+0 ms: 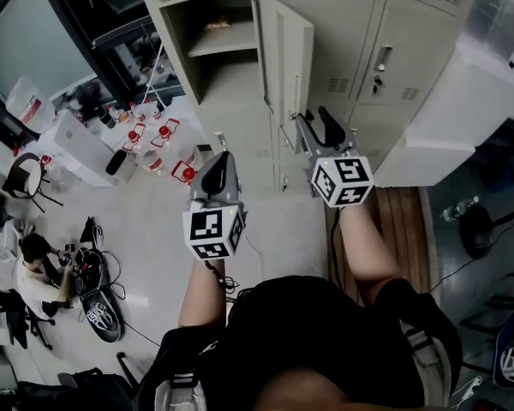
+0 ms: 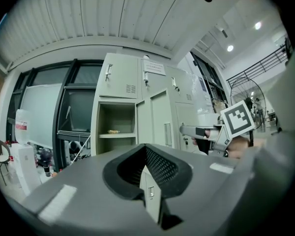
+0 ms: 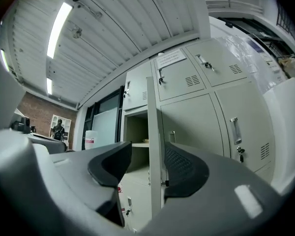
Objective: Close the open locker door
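The grey locker door (image 1: 284,48) stands open, hinged beside the open compartment (image 1: 212,50), which has a shelf with a small item on it (image 1: 217,26). My right gripper (image 1: 301,120) is at the door's free edge. In the right gripper view the door's edge (image 3: 153,132) runs between the jaws of the right gripper (image 3: 147,154), which stand open with a gap on the left side. My left gripper (image 1: 222,157) hangs lower and to the left, away from the door. Its fingertips meet in the left gripper view (image 2: 145,149), with nothing held. That view shows the door (image 2: 157,119) and the right gripper's marker cube (image 2: 238,119).
Closed lockers with handles (image 1: 382,58) fill the wall to the right. A white cabinet (image 1: 463,118) juts out at right, above a wooden board (image 1: 403,221) on the floor. At left are red-and-white items (image 1: 163,135) and a seated person (image 1: 34,268) among cables.
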A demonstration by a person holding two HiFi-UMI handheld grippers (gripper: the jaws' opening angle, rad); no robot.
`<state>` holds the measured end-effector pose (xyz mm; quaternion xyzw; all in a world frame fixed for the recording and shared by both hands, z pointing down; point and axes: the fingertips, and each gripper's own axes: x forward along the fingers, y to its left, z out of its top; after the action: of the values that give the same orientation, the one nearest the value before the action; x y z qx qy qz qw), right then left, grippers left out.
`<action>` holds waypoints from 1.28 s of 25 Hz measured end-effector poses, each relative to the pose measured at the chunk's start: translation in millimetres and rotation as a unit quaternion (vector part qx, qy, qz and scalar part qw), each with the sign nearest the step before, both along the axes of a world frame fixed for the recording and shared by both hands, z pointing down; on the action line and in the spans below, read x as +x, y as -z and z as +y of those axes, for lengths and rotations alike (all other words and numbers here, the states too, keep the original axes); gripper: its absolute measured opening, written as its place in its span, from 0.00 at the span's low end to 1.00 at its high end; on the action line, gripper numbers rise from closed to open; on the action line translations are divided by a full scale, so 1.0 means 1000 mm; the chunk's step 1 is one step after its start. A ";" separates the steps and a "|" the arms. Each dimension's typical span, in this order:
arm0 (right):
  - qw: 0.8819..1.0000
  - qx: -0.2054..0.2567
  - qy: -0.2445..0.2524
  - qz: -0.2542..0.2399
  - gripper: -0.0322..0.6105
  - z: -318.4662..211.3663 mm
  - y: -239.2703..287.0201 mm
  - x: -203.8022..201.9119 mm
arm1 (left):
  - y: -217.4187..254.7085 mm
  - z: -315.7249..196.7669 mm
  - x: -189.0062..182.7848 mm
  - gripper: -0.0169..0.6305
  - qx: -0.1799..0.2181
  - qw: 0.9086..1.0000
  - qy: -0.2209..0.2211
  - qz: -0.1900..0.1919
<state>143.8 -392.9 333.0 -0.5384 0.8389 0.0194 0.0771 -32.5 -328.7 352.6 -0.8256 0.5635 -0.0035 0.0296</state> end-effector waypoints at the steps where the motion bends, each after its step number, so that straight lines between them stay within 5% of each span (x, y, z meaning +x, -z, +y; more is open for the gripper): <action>1: 1.000 -0.006 0.000 0.001 0.35 -0.008 -0.002 -0.001 | 0.000 -0.002 -0.003 0.03 -0.001 1.000 0.001 -0.001; 13: 0.999 -0.020 -0.019 0.020 0.33 -0.052 -0.007 -0.005 | -0.007 -0.019 -0.033 0.03 -0.010 1.000 0.018 -0.004; 16: 0.999 -0.017 -0.023 0.017 0.21 -0.053 -0.006 -0.005 | -0.010 -0.019 -0.036 0.03 -0.013 1.000 0.020 -0.004; 32: 0.999 -0.016 0.000 0.049 0.23 -0.043 -0.006 -0.063 | -0.018 -0.002 -0.067 0.03 -0.021 0.999 0.037 0.005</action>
<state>80.9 -435.8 339.0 -0.5379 0.8419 0.0325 0.0275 -99.8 -330.9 370.6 -0.8048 0.5933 -0.0126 0.0096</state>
